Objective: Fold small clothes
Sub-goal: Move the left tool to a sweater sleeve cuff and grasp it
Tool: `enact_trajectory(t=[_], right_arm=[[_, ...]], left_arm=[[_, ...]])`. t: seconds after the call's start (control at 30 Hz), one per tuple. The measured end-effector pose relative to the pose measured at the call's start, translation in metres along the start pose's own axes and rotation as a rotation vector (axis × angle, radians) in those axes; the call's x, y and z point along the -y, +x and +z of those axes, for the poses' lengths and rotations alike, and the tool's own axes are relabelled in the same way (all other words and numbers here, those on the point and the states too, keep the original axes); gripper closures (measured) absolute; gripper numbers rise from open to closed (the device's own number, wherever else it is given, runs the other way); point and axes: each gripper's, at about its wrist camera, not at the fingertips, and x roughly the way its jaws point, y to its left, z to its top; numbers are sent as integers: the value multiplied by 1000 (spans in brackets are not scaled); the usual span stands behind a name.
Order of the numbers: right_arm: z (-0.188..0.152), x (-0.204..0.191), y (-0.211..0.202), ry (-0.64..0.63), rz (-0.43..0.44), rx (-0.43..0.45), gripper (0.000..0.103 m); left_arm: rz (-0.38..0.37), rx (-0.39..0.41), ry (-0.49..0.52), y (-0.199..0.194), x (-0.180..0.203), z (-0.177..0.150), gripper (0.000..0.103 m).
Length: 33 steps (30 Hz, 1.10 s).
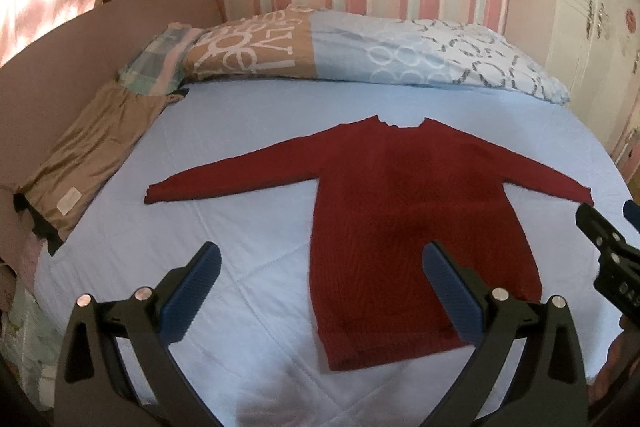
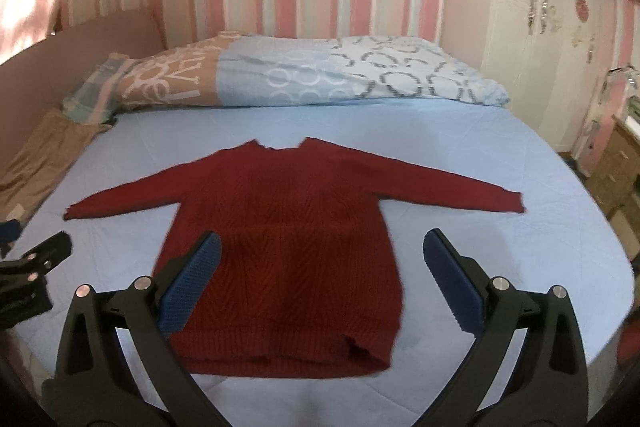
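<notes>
left wrist view: the left gripper (image 1: pixel 320 279) hangs above the bed (image 1: pixel 248 131) with its jaws spread wide and nothing between them. the red sweater (image 1: pixel 384 211) lies flat just ahead and a bit right of it, sleeves stretched out to both sides, hem nearest the gripper, and the right blue pad (image 1: pixel 452 291) overlaps its lower edge in the picture. a folded brown garment (image 1: pixel 84 163) sits far off to the left, a patterned duvet (image 1: pixel 360 55) bunched up beyond the sweater. the right gripper (image 1: pixel 608 251) pokes in at the right edge.

right wrist view: the right gripper (image 2: pixel 320 279) is released too, jaws wide, empty. the sweater (image 2: pixel 288 247) is straight ahead, mostly between the fingers, collar at the far end. the left gripper (image 2: pixel 32 267) shows at the left edge, can't tell its state from here.
</notes>
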Motion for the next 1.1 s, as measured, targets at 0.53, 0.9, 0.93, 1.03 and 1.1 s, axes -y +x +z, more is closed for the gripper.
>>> enact_trajectory(t=[0.53, 0.9, 0.93, 1.03, 1.1], right_arm=[[45, -67, 107, -105, 152, 39, 3], [64, -137, 194, -208, 186, 27, 3], [64, -144, 206, -209, 191, 20, 3], [65, -160, 240, -206, 191, -6, 3], [67, -169, 258, -192, 205, -15, 3]], left_arm=[[168, 116, -37, 93, -103, 34, 2], [255, -32, -91, 193, -182, 37, 2], [259, -32, -88, 200, -187, 36, 2], [261, -40, -102, 219, -200, 35, 2], [239, -48, -129, 234, -214, 34, 2]])
